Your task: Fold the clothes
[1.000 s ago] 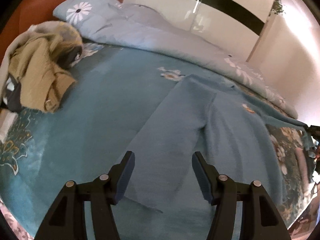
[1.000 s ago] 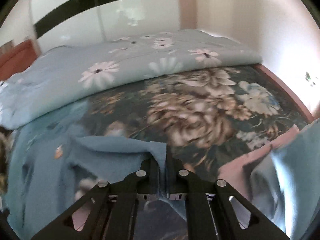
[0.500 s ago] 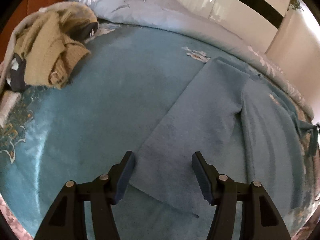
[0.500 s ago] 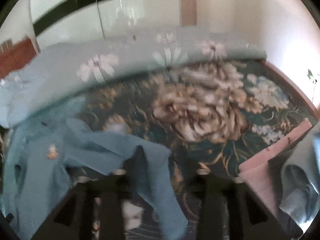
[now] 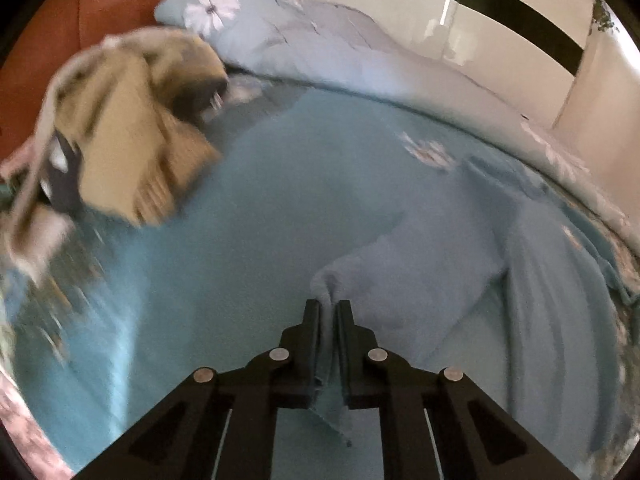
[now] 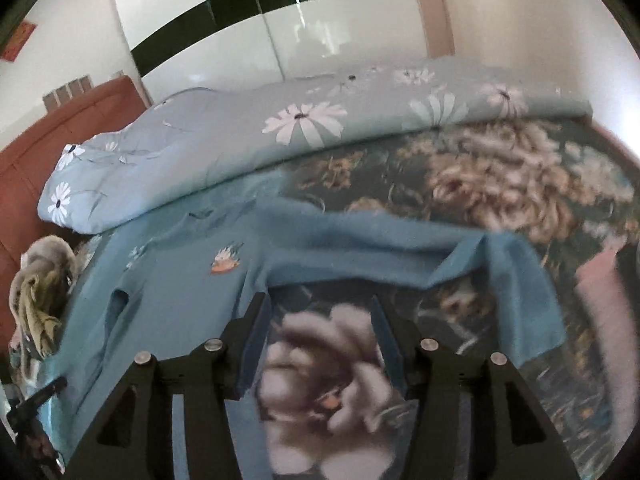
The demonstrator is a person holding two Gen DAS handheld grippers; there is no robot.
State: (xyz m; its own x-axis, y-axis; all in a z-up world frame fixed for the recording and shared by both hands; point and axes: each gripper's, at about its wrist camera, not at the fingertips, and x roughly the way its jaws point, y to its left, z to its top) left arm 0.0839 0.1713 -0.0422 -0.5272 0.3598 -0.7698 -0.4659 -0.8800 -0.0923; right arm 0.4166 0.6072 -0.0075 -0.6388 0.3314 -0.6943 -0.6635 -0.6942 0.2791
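The left gripper (image 5: 329,312), wide open a second ago, has now pinched the cuff of the blue sweater (image 5: 420,276) spread on the bed sheet (image 5: 248,248), bunching its sleeve. The right gripper (image 6: 320,320) has let its sleeve go and hangs spread, the sleeve (image 6: 516,280) dropped just beyond. No readable writing, only a small orange motif (image 6: 226,262) on the chest.

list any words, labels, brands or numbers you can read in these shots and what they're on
No readable text in either view.
Small orange and white emblem on the blue long-sleeved knit top: a picture, no letters legible.
Red paper sign on the white wall: too small and blurred to read.
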